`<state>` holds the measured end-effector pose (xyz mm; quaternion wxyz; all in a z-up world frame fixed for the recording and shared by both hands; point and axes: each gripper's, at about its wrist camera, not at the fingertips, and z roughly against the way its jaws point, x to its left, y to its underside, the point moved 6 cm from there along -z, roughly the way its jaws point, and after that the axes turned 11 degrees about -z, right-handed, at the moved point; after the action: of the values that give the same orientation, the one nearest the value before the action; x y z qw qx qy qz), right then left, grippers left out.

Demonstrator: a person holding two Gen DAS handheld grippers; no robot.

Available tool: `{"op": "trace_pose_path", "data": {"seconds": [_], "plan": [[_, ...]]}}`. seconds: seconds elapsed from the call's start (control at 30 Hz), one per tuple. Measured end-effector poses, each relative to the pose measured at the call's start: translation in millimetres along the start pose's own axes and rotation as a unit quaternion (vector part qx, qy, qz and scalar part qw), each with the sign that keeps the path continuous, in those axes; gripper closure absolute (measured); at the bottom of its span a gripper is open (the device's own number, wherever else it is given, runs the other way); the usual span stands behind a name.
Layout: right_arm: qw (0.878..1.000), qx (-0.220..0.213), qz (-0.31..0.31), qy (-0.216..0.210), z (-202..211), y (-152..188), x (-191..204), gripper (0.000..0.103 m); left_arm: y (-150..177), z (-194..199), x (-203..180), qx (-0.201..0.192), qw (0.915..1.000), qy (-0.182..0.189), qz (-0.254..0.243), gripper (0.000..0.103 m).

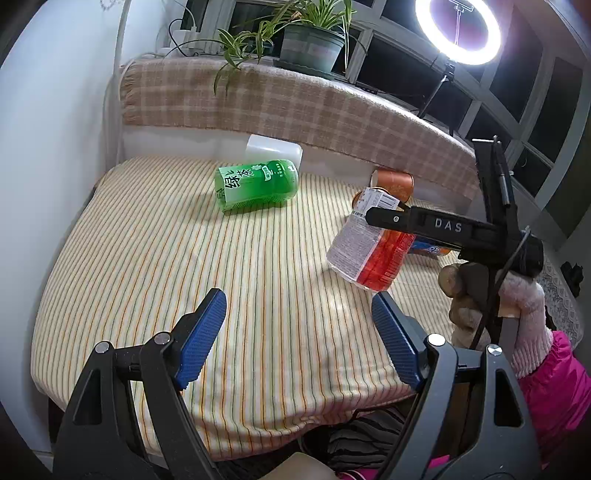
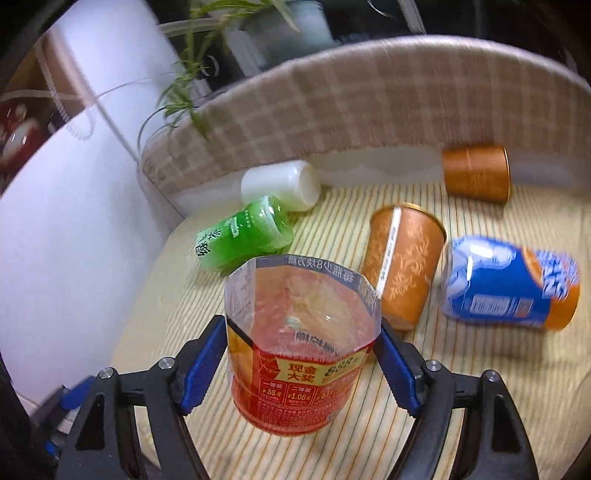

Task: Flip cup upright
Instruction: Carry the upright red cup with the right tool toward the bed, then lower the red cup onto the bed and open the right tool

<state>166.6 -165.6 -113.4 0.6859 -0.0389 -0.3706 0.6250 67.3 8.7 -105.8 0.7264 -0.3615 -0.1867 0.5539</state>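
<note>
Red-labelled clear plastic cup (image 2: 301,343) clamped between the blue pads (image 2: 205,363) of the right gripper (image 2: 303,354), open mouth tilted up and away, lifted clear of the striped cloth (image 2: 480,387). Nothing visible inside but the see-through walls and the printed wrap. Seen from the left wrist, same cup (image 1: 365,247) hanging tilted off the black finger of the right gripper (image 1: 384,218), base end lower, white text panel facing outward, above the striped cloth (image 1: 221,295).

Ahead and left of the right claw: green tea-labelled cup (image 2: 243,238) on its side, and just beyond it, touching or nearly so, white plastic cup (image 2: 280,184) also on its side, opening turned right. Ahead and right: orange patterned paper cup (image 2: 404,262) tipped over, close beside the held cup's rim. Further right, blue-and-orange labelled cup (image 2: 509,288) lying sideways. Far right at the back, second orange cup (image 2: 476,173) resting by the plaid-covered ledge (image 2: 369,99). Contents of these not discernible.

Left gripper (image 1: 299,334) spread wide, holding nothing, hovering low over the near cloth. Ahead of it, green cup (image 1: 256,184) and white cup (image 1: 275,149) lying together; right of those, orange cup (image 1: 393,182) partly hidden behind the held one. Potted plant (image 1: 310,44) and ring light (image 1: 458,29) beyond the ledge.
</note>
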Motion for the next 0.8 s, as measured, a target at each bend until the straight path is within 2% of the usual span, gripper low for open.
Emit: {"op": "trace_pose_path", "data": {"seconds": [0.13, 0.33, 0.5, 0.57, 0.8], "plan": [[0.997, -0.028, 0.060, 0.029, 0.4, 1.5, 13.2, 0.023, -0.3, 1.1, 0.6, -0.001, 1.0000, -0.001, -0.001, 0.020], [0.981, -0.061, 0.167, 0.077, -11.0, 12.8, 35.3, 0.022, 0.9, 1.6, 1.3, -0.001, 1.0000, -0.002, -0.001, 0.020], [0.980, -0.060, 0.174, 0.078, -14.4, 20.0, 34.7, 0.020, 0.7, 3.4, 1.7, -0.004, 1.0000, -0.007, -0.004, 0.020], [0.981, -0.062, 0.167, 0.074, -11.4, 20.8, 32.6, 0.015, 0.2, 4.8, 0.3, -0.006, 0.9999, -0.008, -0.006, 0.020], [0.984, -0.082, 0.146, 0.052, 24.3, 27.7, 30.2, 0.012, -6.4, 14.7, -9.1, -0.026, 0.9992, -0.019, -0.025, 0.020]]}}
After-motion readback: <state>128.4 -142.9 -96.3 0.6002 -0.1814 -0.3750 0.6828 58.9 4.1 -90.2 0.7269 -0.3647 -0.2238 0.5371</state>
